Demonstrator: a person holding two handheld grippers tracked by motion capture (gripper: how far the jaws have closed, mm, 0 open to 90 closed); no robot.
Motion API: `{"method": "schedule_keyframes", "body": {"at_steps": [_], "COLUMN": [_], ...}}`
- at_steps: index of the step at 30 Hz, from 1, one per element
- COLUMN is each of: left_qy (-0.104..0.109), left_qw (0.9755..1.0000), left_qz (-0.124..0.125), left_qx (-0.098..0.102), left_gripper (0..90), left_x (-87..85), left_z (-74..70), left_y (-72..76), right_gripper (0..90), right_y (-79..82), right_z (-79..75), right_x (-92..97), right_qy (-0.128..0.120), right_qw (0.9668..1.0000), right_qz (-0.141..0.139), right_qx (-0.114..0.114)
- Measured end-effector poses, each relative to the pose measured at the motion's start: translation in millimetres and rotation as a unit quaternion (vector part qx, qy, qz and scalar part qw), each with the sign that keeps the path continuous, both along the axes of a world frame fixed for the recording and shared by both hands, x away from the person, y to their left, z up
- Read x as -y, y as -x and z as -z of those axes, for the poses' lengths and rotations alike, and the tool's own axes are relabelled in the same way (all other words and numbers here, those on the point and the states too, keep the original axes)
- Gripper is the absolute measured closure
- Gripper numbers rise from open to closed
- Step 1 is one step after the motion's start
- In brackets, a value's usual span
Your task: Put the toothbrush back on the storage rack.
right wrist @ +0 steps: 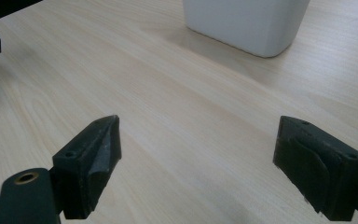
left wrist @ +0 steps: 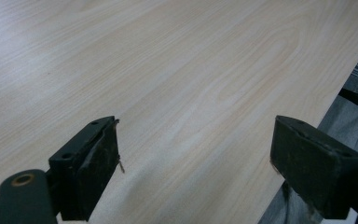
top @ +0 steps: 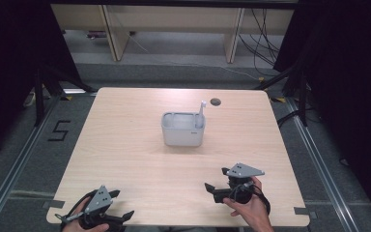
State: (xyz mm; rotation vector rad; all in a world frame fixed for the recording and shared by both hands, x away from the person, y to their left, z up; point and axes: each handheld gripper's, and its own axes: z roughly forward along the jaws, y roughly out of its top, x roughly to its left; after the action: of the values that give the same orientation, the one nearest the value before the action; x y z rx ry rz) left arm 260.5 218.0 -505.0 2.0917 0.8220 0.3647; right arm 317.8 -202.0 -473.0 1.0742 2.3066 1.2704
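Observation:
A white rectangular holder (top: 182,130) stands at the middle of the light wood table (top: 125,145), with a white slim-handled item (top: 201,113) upright in its right end. My left gripper (top: 121,204) rests at the front left edge, open, with nothing between its jaws; the left gripper view has it (left wrist: 196,135) over bare wood. My right gripper (top: 217,178) is at the front right, open and empty, aimed left and toward the holder. The right gripper view shows that gripper (right wrist: 198,133) wide apart, with the holder (right wrist: 247,23) ahead at the top.
A small round grommet hole (top: 215,101) sits behind the holder near the far edge. The table's front edge (left wrist: 317,102) runs close to my left gripper's right jaw. A floor mark "5" (top: 58,130) lies left of the table. Cables (top: 263,43) trail at the back.

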Motion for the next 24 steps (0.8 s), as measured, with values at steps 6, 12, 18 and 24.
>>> {"method": "schedule_keyframes", "body": {"at_steps": [6, 12, 18, 24], "left_qy": [0.000, 0.000, 0.004, -0.006], "left_qw": [1.0000, 1.0000, 1.0000, 1.0000], "left_qz": [0.000, 0.000, -0.001, 0.003], "left_qx": [0.000, 0.000, 0.004, 0.001], "left_gripper": [14.7, 14.7, 14.7, 14.7], "left_x": [0.0, 0.0, 0.0, -0.8], "left_z": [0.0, 0.0, 0.5, -0.5], "left_y": [0.0, 0.0, -0.3, -0.2], "right_gripper": [15.6, 15.6, 15.6, 15.6], "right_y": [5.2, 8.1, 12.8, 15.9], "right_z": [0.2, 1.5, 3.2, 5.3], "right_x": [2.7, 6.3, 6.9, 8.3], "right_qy": [-0.004, 0.006, 0.008, 0.018], "right_qw": [0.9998, 0.9999, 0.9997, 0.9997], "right_qz": [0.008, 0.006, 0.006, 0.007], "right_qx": [-0.017, -0.008, -0.023, -0.016]}}
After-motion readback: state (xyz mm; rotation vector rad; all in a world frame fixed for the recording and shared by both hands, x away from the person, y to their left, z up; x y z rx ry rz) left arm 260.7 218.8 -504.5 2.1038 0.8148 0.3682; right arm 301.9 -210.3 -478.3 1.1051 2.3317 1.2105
